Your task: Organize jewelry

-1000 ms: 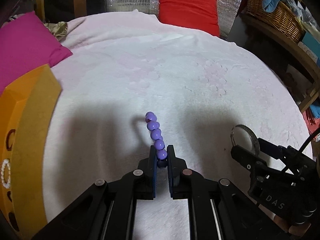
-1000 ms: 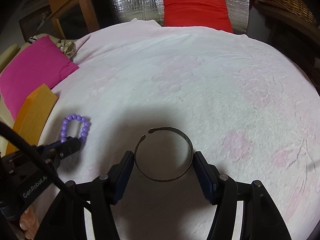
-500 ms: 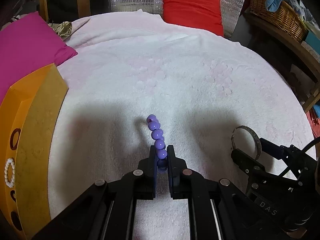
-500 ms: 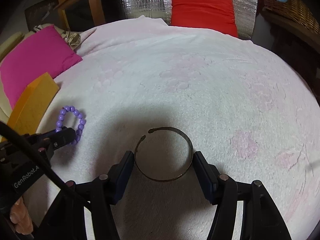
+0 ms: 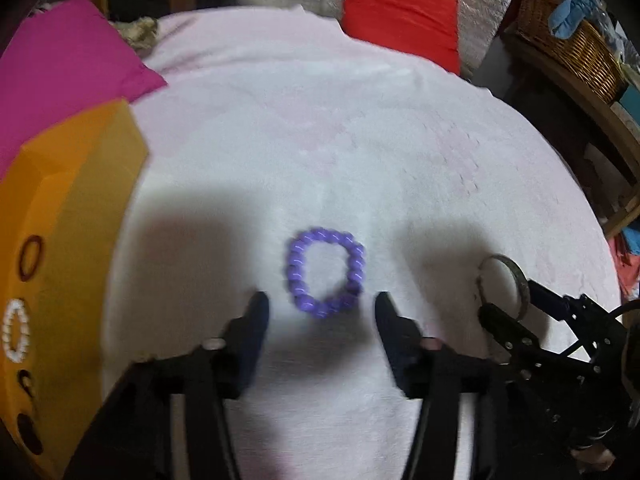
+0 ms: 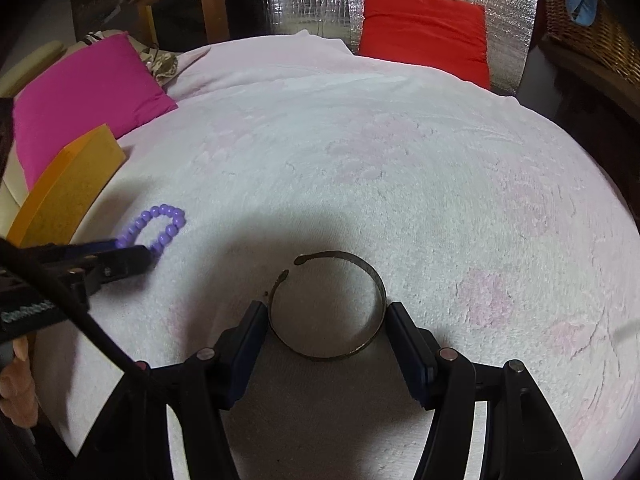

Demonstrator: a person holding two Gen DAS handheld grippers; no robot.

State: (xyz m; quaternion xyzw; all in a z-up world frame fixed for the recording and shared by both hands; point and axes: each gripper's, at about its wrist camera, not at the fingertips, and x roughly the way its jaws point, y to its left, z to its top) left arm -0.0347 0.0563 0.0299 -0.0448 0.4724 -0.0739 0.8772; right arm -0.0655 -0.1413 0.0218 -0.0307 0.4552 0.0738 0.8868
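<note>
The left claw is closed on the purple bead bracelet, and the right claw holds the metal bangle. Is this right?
Not quite. The left claw is open, as the left wrist view shows; the purple bead bracelet lies on the blanket. The right claw does hold the metal bangle.

Left tool [image 5: 320, 308] spread wide apart; right tool [image 6: 326, 326] fingers pressed against a ring-shaped band.

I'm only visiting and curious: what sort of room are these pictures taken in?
Probably a bedroom or living room at home: a soft pale pink blanket covers the surface, a red cushion and a magenta cushion lie at its edges, and a wicker basket stands on a shelf.
</note>
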